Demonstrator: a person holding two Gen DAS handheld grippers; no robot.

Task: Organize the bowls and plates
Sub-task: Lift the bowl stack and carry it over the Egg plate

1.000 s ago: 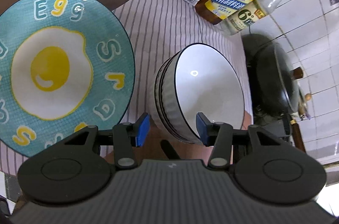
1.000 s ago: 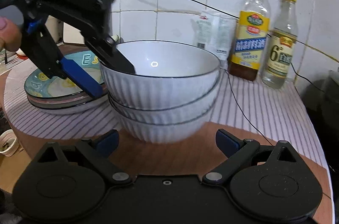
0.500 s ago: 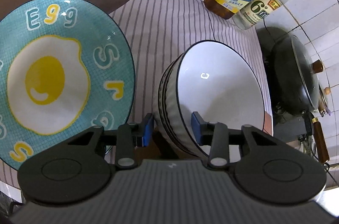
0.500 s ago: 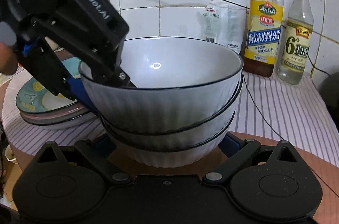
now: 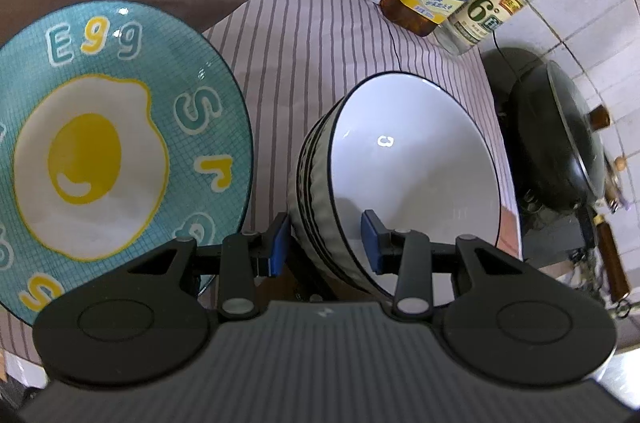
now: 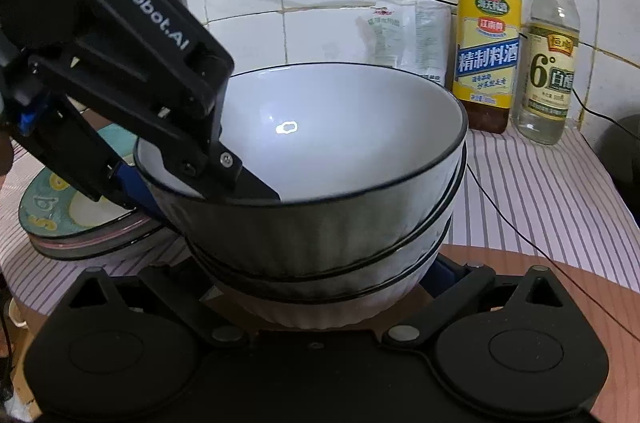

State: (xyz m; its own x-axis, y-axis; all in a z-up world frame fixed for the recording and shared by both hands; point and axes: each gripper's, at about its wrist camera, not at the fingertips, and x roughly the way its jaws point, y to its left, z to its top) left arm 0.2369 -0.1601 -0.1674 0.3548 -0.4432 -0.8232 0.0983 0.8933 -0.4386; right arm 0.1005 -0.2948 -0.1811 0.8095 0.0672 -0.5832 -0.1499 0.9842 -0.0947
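A stack of three white ribbed bowls (image 5: pixel 412 179) with black rims stands on the table; it fills the right wrist view (image 6: pixel 320 191). My left gripper (image 5: pixel 326 243) straddles the stack's near rim, one blue pad outside the wall and one inside the top bowl; I cannot see whether the pads press on it. In the right wrist view the left gripper (image 6: pixel 192 183) reaches over the rim from the left. My right gripper (image 6: pixel 320 287) has its fingers spread wide around the base of the stack. A teal fried-egg plate (image 5: pixel 100 151) tops a plate stack left of the bowls.
Two bottles (image 6: pixel 486 23) (image 6: pixel 550 43) and a white packet (image 6: pixel 404 35) stand against the tiled wall behind the bowls. A black wok (image 5: pixel 560 139) sits to the right. A black cable (image 6: pixel 520 215) crosses the striped cloth (image 5: pixel 320 43).
My right gripper has come forward until its fingers flank the bowl stack's base. My left gripper's pads have narrowed over the stack's rim.
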